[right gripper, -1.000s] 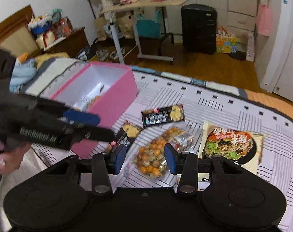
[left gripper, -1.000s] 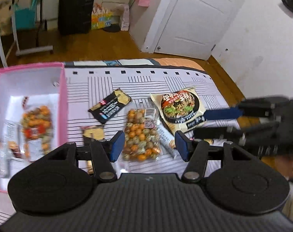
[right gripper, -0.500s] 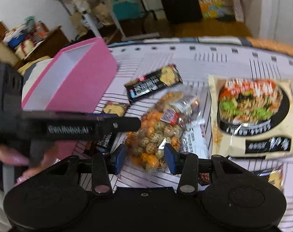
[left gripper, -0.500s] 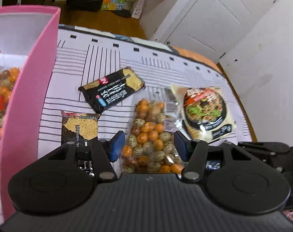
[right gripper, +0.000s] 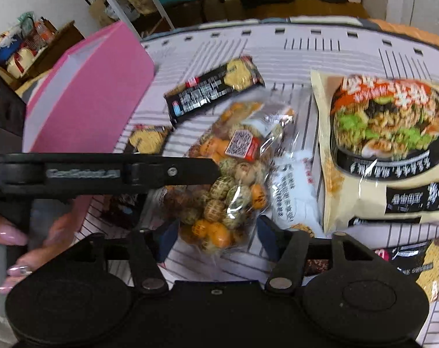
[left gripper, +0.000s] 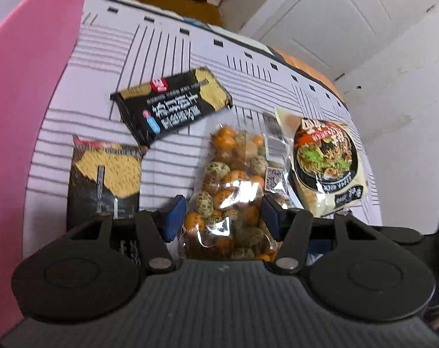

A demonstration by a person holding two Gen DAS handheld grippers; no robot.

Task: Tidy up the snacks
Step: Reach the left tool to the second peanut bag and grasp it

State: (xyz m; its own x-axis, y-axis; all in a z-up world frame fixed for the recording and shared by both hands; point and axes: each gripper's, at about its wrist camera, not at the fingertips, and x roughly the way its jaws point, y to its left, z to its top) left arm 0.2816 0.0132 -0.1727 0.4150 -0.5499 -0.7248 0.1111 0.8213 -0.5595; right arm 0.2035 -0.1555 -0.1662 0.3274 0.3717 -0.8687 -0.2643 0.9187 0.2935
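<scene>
1. The nut bag (left gripper: pixel 234 185) lies on the striped cloth (left gripper: pixel 173 58), between the cracker pack (left gripper: pixel 103 185) on one side and the noodle bag (left gripper: pixel 326 159) on the other. The pink box (left gripper: pixel 25 116) stands off to the side, so I'd guess that's where it goes.
2. Left gripper (left gripper: pixel 223 214): spread wide, blue pads either side of the bag's near end, nothing pinched yet as far as I can tell.
3. Right gripper (right gripper: pixel 216 236): also wide open and empty, lined up on the same bag from its own angle.
4. Handling guess: clear crinkly film, so slippery and floppy. The round bits inside will shift and the bag will sag from whatever point you lift.
5. I'd squeeze across the full middle rather than the flat sealed end, since film alone could slide out of the pads.
6. Looks light, and the contents could probably crack if clamped hard.
</scene>
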